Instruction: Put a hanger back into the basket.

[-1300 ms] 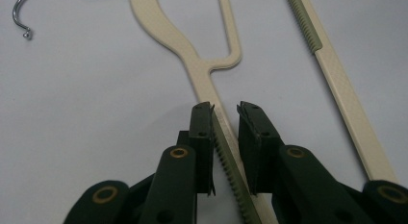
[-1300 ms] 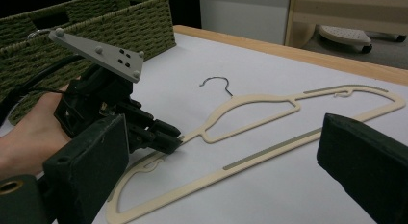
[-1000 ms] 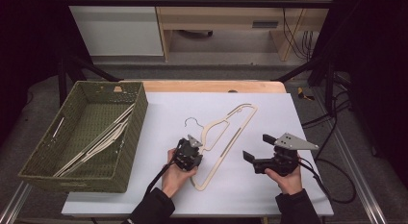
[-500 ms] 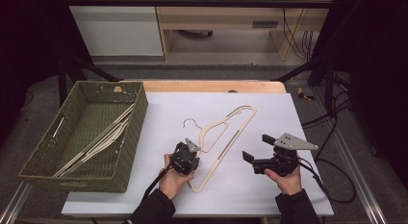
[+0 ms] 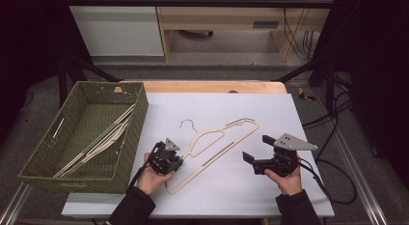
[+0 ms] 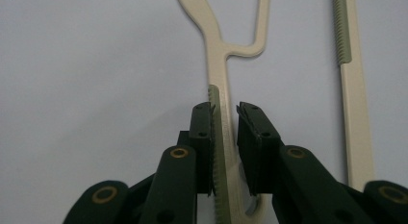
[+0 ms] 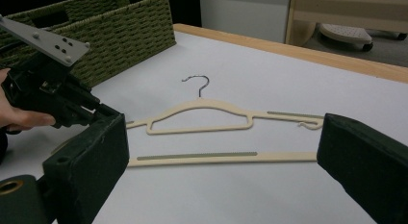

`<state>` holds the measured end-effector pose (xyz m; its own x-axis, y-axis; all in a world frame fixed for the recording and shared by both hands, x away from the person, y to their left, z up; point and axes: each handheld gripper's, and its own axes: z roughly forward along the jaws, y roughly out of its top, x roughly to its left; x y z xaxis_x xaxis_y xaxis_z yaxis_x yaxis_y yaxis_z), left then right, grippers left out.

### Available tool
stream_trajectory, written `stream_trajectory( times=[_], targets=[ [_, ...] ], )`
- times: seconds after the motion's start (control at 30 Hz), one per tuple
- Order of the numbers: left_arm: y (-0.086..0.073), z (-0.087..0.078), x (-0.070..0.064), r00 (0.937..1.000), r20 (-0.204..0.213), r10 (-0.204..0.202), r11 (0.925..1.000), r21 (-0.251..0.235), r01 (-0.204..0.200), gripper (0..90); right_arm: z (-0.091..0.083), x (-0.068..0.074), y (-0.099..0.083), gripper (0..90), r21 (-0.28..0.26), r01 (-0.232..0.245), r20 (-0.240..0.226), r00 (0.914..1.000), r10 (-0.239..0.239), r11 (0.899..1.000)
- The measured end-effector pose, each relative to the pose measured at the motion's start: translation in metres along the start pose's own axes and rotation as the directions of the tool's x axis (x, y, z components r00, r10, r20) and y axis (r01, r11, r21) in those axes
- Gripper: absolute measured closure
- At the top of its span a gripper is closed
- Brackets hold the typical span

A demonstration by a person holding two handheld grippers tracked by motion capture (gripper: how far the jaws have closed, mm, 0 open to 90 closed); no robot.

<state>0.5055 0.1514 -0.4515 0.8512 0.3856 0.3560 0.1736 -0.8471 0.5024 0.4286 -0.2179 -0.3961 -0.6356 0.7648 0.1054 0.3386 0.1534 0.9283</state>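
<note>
A cream hanger [image 5: 219, 138] with a metal hook [image 5: 186, 122] lies flat on the white table [image 5: 217, 104]. My left gripper [image 5: 176, 161] is shut on the hanger's lower shoulder arm. In the left gripper view the jaws [image 6: 223, 113] squeeze the hanger [image 6: 216, 56] at its ribbed grey-green strip, with the bottom bar [image 6: 356, 113] off to the right. My right gripper [image 5: 258, 148] stands wide open just right of the hanger and holds nothing. In the right gripper view its jaws [image 7: 223, 137] frame the whole hanger [image 7: 202, 106], and the left gripper [image 7: 103, 111] shows beyond it.
A green woven basket [image 5: 132, 133] stands at the table's left with several cream hangers [image 5: 96, 143] inside; its wall [image 7: 125, 31] rises behind the left gripper. A wooden strip [image 5: 212, 86] edges the table's far side. Cables [image 5: 333, 119] hang at the right.
My left gripper has drawn left and toward the person, dragging the hanger with it; the hook has slid left. The right gripper has stayed put and open.
</note>
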Motion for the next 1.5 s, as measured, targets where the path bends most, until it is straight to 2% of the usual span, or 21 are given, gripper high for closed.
stream_trajectory(
  times=[0.07, 0.1, 0.17, 0.27, 0.4, 0.43, 0.5, 0.53, 0.77, 0.83, 0.87, 0.9, 0.93, 0.97, 1.0, 1.03, 1.23, 1.27, 1.4, 1.43, 1.5],
  targets=[
    [0.002, 0.0, 0.0, 0.9998, -0.004, 0.02, 0.9997, 0.013, -0.02, 75.7, 0.0, 0.0, 0.0, 4.7, -0.003, 0.003, -0.002, 1.0, -0.003, 1.0],
    [0.003, 0.0, 0.004, 0.9977, -0.013, 0.067, 0.9976, 0.02, -0.066, 75.7, -0.001, 0.0, 0.001, 4.7, -0.001, -0.002, -0.003, 1.0, 0.002, 1.0],
    [0.002, 0.001, 0.006, 0.9965, -0.009, 0.084, 0.9964, 0.011, -0.084, 75.8, -0.001, 0.0, 0.001, 4.7, -0.005, -0.004, -0.005, 1.0, 0.004, 1.0],
    [-0.003, 0.0, 0.005, 0.9976, -0.012, 0.069, 0.9975, -0.017, -0.069, 77.3, -0.001, 0.001, 0.002, 4.8, -0.008, -0.001, -0.011, 0.9999, 0.001, 1.0],
    [0.001, -0.001, -0.007, 0.9989, -0.047, -0.005, 1.0, 0.006, 0.006, 79.3, 0.004, 0.005, 0.004, 5.0, -0.004, 0.008, -0.024, 0.9997, -0.008, 1.0],
    [0.002, -0.001, -0.007, 0.9991, -0.043, 0.001, 0.9998, 0.02, 0.0, 79.5, 0.01, 0.008, 0.005, 5.0, 0.007, 0.006, -0.03, 0.9995, -0.006, 1.0],
    [0.004, -0.002, -0.003, 0.9971, -0.051, 0.057, 0.9982, 0.024, -0.056, 79.6, 0.019, 0.011, 0.006, 5.2, 0.02, 0.008, -0.035, 0.9994, -0.007, 1.0],
    [0.004, -0.002, -0.003, 0.9971, -0.051, 0.057, 0.9982, 0.024, -0.056, 79.6, 0.019, 0.011, 0.006, 5.2, 0.02, 0.008, -0.035, 0.9994, -0.007, 1.0],
    [0.006, -0.018, -0.016, 0.9912, -0.123, 0.048, 0.9988, 0.005, -0.048, 79.6, 0.059, 0.019, 0.009, 6.5, 0.092, 0.03, -0.076, 0.9968, -0.023, 0.995],
    [0.008, -0.036, -0.022, 0.9869, -0.16, 0.016, 0.9993, -0.031, -0.021, 79.7, 0.082, 0.023, 0.014, 8.0, 0.107, 0.029, -0.087, 0.996, -0.02, 0.994],
    [0.008, -0.036, -0.022, 0.9869, -0.16, 0.016, 0.9993, -0.031, -0.021, 79.7, 0.082, 0.023, 0.014, 8.0, 0.107, 0.029, -0.087, 0.996, -0.02, 0.994],
    [0.009, -0.041, -0.025, 0.985, -0.173, -0.005, 0.9989, -0.047, -0.003, 79.6, 0.097, 0.027, 0.018, 9.8, 0.111, 0.027, -0.1, 0.9949, -0.015, 0.993],
    [0.01, -0.047, -0.027, 0.9829, -0.184, -0.014, 0.9986, -0.053, 0.004, 79.6, 0.097, 0.027, 0.018, 9.8, 0.111, 0.027, -0.1, 0.9949, -0.015, 0.993],
    [0.012, -0.054, -0.03, 0.981, -0.192, -0.026, 0.9978, -0.065, 0.013, 79.7, 0.113, 0.031, 0.023, 12.0, 0.112, 0.02, -0.101, 0.9948, -0.008, 0.993],
    [0.012, -0.054, -0.03, 0.981, -0.192, -0.026, 0.9978, -0.065, 0.013, 79.7, 0.113, 0.031, 0.023, 12.0, 0.112, 0.02, -0.101, 0.9948, -0.008, 0.993],
    [0.014, -0.058, -0.031, 0.9804, -0.195, -0.029, 0.9971, -0.075, 0.014, 79.7, 0.128, 0.034, 0.027, 13.8, 0.127, 0.016, -0.099, 0.9951, -0.004, 0.992],
    [0.015, -0.063, -0.032, 0.9793, -0.2, -0.034, 0.9962, -0.085, 0.017, 79.7, 0.161, 0.037, 0.036, 22.3, 0.151, -0.002, -0.081, 0.9966, 0.014, 0.989],
    [0.015, -0.064, -0.033, 0.9841, -0.174, -0.037, 0.9965, -0.08, 0.023, 79.7, 0.173, 0.037, 0.038, 24.4, 0.168, -0.01, -0.066, 0.9976, 0.021, 0.986],
    [0.016, -0.066, -0.034, 0.9769, -0.206, -0.055, 0.9949, -0.093, 0.037, 79.7, 0.189, 0.037, 0.04, 27.5, 0.192, -0.006, -0.056, 0.9983, 0.017, 0.981],
    [0.016, -0.065, -0.034, 0.9879, -0.148, -0.047, 0.9952, -0.092, 0.033, 79.7, 0.195, 0.037, 0.041, 29.2, 0.197, 0.004, -0.051, 0.9987, 0.006, 0.98],
    [0.016, -0.067, -0.035, 0.9808, -0.188, -0.053, 0.9952, -0.09, 0.036, 79.7, 0.207, 0.035, 0.041, 36.1, 0.233, 0.01, -0.042, 0.9991, 0.0, 0.972]
  ],
)
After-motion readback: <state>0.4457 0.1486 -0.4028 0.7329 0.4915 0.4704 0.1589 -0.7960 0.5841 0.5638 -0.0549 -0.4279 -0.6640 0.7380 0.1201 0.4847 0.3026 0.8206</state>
